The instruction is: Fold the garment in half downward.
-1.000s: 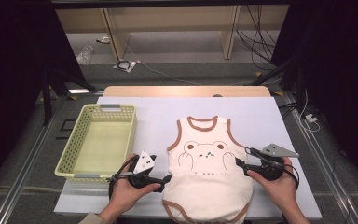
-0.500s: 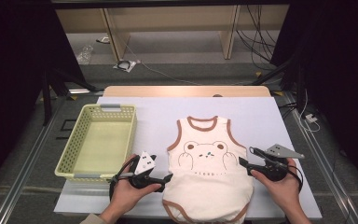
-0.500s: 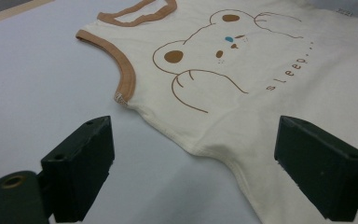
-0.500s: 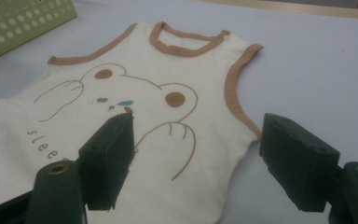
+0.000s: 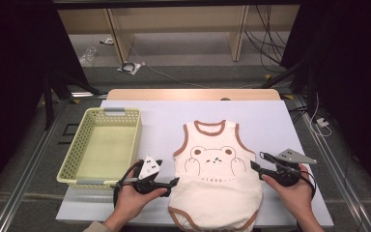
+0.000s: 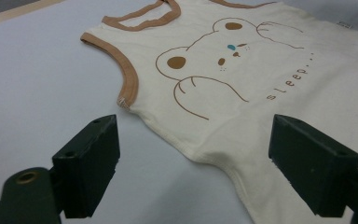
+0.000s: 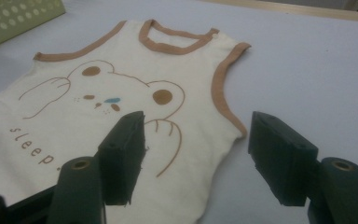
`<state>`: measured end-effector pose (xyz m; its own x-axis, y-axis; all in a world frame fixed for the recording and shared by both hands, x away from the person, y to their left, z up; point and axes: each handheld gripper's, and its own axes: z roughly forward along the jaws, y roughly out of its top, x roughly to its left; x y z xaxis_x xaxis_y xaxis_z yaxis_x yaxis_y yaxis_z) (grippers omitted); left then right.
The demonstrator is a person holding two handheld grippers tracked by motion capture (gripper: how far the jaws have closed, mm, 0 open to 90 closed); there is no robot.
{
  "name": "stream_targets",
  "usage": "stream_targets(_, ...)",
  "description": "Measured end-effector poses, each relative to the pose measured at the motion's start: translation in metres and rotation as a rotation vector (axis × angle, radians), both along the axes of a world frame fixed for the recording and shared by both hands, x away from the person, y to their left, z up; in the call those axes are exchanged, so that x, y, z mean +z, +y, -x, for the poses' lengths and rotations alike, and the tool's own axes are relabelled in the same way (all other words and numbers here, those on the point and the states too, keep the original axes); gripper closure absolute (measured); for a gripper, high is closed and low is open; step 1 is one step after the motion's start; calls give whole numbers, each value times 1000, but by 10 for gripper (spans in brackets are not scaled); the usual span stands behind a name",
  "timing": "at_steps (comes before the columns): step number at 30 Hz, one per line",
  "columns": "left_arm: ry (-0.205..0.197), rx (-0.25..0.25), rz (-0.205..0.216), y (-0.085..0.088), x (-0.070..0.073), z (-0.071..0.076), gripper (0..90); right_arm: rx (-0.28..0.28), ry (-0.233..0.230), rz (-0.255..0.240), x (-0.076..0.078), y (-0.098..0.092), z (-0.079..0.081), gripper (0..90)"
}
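- Right gripper point(image 7: 196, 154): two black jaws rising from 6 o'clock, apart and just closing, straddling the garment's side edge without pressing it.
- Cream bodysuit point(image 7: 121, 93): flat, brown-trimmed, bear print, "sleep" at 8 o'clock.
- Green basket point(image 7: 14, 18): 10 o'clock corner.
- White table surface point(image 7: 307, 70): toward 2 o'clock.

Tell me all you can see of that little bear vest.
The vest is a cream, sleeveless baby garment of soft-looking cloth, with brown trim at neck, armholes and leg openings. A brown outline bear and the word "sleep..." are printed on it. It lies flat, face up, neck away from the person, on the pale table, with nothing gripping it.
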<state>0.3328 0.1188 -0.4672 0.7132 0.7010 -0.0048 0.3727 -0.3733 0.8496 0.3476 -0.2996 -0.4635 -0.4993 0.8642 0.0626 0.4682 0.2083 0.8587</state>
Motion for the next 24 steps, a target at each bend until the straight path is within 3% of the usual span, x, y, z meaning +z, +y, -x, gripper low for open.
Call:
stream_targets(8,28,-1,7,-1,-2,-4,232,-3,15,18,0,0,-4,464)
stream_targets(12,45,13,24,-2,0,-10,253,-5,16,13,1,1,-9,492)
stream_targets(15,51,12,13,-6,0,-16,275,-20,19,15,1,1,-14,493)
stream_targets(20,56,25,4,-13,7,-36,276,-48,6,26,5,4,-26,459)
stream_targets(23,53,37,-15,-17,11,-56,276,-63,8,33,7,6,-39,401)
stream_targets(24,54,36,-20,-18,12,-61,276,-71,30,38,8,7,-45,448)
